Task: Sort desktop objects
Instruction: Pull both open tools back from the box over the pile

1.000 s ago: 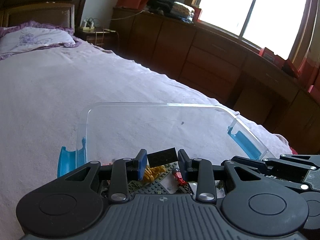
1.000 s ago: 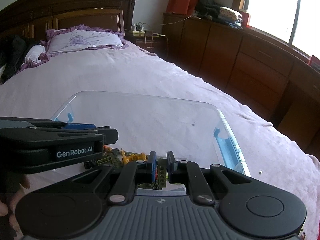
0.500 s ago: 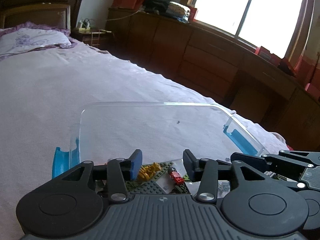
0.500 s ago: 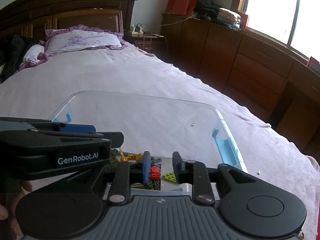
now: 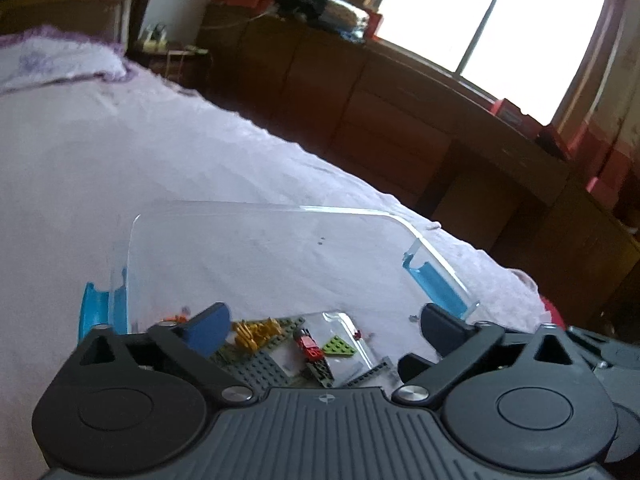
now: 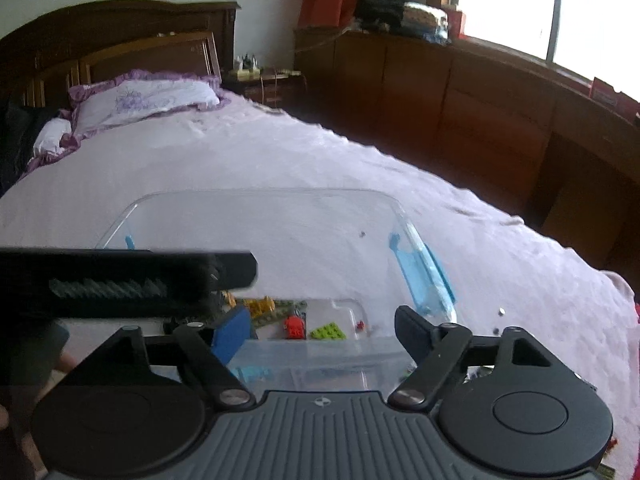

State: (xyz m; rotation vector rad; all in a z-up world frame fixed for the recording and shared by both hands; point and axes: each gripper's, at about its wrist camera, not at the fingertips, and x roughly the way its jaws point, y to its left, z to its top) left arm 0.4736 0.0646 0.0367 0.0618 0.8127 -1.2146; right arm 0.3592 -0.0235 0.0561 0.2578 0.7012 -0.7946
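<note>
A clear plastic box with blue latches lies on the bed; it also shows in the right wrist view. Building-brick pieces lie at its near end: a grey studded plate, yellow pieces, a red piece and a lime-green wedge plate. The right wrist view shows the yellow pieces, red piece and green plate. My left gripper is open and empty above them. My right gripper is open and empty at the box's near rim.
The bed has a pale purple cover and a pillow at the far end. Dark wooden cabinets run along the right under a window. The left gripper's body crosses the left of the right wrist view.
Both grippers opened wide, from nearly shut a second ago. The black piece that sat between the left fingers is gone from them. Both grippers pulled back and up a little.
</note>
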